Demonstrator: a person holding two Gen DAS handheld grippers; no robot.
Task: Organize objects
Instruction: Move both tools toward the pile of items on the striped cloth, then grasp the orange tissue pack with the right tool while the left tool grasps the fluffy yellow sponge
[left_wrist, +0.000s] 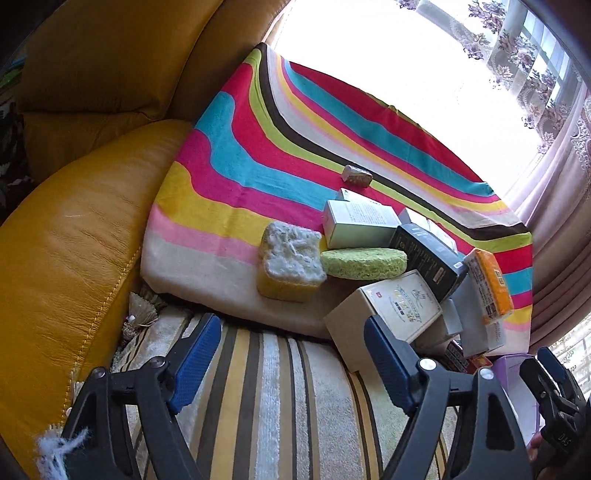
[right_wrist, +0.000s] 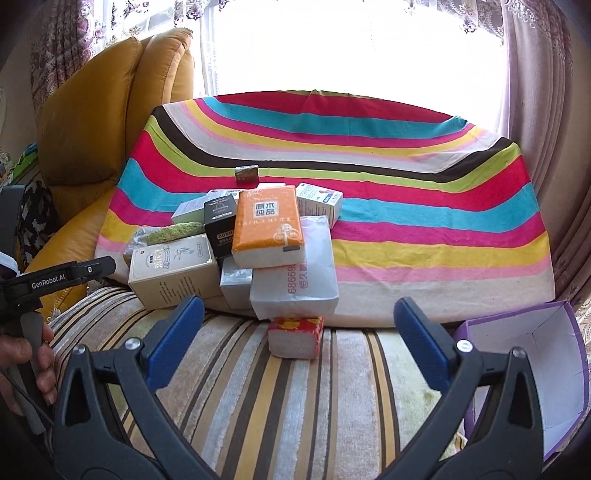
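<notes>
Both grippers, left (left_wrist: 291, 354) and right (right_wrist: 299, 343), hang spread and empty before the leaning box pile (right_wrist: 258, 240) on the striped cushion (right_wrist: 424, 221); pulling a low box could topple it.

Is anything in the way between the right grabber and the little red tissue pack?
No. The right gripper is open, and only bare striped sofa cover lies between it and the small red tissue pack straight ahead.

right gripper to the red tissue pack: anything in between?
Nothing: in the right wrist view only bare striped seat cover lies between the open right gripper and the red tissue pack.
</notes>
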